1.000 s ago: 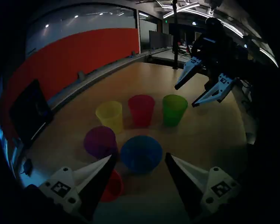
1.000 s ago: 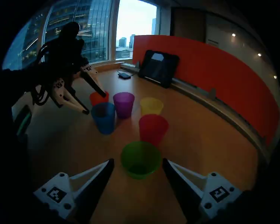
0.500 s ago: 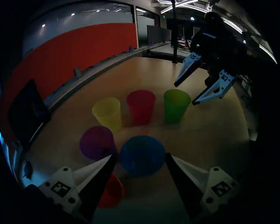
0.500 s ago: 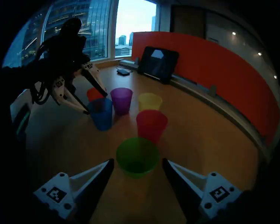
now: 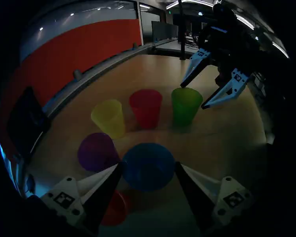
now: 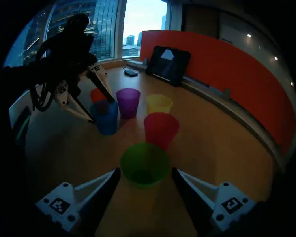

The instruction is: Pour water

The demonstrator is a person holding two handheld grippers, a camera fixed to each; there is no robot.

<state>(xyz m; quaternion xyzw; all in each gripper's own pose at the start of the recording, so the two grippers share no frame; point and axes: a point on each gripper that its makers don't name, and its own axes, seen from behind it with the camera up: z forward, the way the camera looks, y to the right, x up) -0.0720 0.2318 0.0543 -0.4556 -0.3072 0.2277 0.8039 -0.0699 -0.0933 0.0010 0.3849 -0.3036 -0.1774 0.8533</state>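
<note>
Several plastic cups stand on a wooden table. In the left gripper view my left gripper (image 5: 148, 168) is open with its fingertips on either side of the blue cup (image 5: 148, 166). The purple cup (image 5: 96, 152), yellow cup (image 5: 107, 117), red cup (image 5: 145, 108) and green cup (image 5: 185, 106) stand beyond it, and an orange-red cup (image 5: 114, 208) shows below my left finger. In the right gripper view my right gripper (image 6: 145, 173) is open around the green cup (image 6: 144, 164). The red cup (image 6: 160, 129), yellow cup (image 6: 159, 104), purple cup (image 6: 128, 102) and blue cup (image 6: 105, 117) stand farther off.
A dark tablet-like stand (image 6: 167, 65) and a small dark object (image 6: 130, 72) sit at the table's far edge by a red wall panel (image 6: 235, 75). A person in dark clothing (image 6: 63, 51) holds the other gripper. Bare wooden tabletop (image 6: 223, 150) stretches to the right of the cups.
Both grippers have moved closer to their cups: the blue cup now sits between the left fingertips and the green cup between the right fingertips. Both stay open.
</note>
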